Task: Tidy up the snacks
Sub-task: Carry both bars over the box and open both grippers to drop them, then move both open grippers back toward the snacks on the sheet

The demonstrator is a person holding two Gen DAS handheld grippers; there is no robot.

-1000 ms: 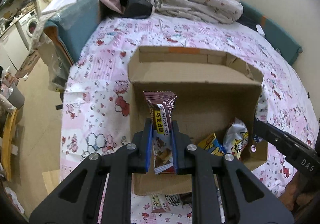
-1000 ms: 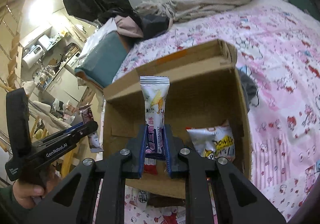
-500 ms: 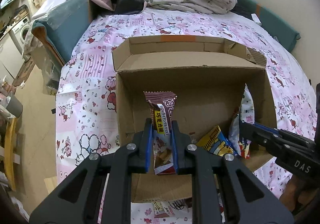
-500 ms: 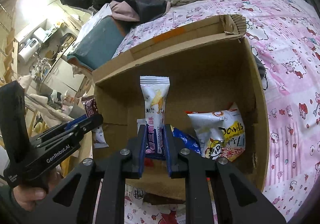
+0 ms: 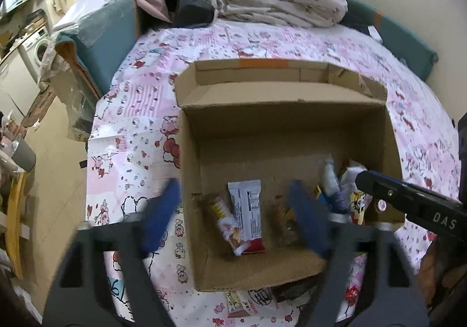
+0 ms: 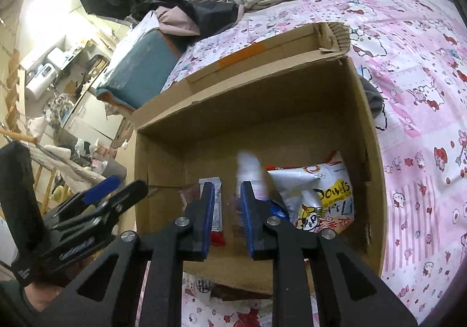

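An open cardboard box (image 5: 280,93) (image 6: 262,79) sits on the pink patterned bedspread. My left gripper (image 5: 233,216) hangs over its near left part, jaws blurred and opening wide with nothing between them. Beneath it a brown chocolate packet (image 5: 221,219) lies on the box floor against a white and red packet (image 5: 248,210) (image 6: 216,210). My right gripper (image 6: 229,210) is inside the box, jaws opening. A blurred white snack bar (image 6: 249,172) (image 5: 329,181) is loose by its right finger. The pads no longer press on it.
A large white and yellow chips bag (image 6: 321,195) (image 5: 356,201) leans in the box's right corner. More packets (image 5: 254,300) (image 6: 201,283) lie on the bedspread under the box's near wall. A crumpled blanket (image 5: 277,3) lies at the bed's far end. The bed's edge and the floor are to the left.
The left jaws sprang wide and the brown chocolate packet dropped onto the box floor. The right jaws parted and the white bar has come loose, now blurred.
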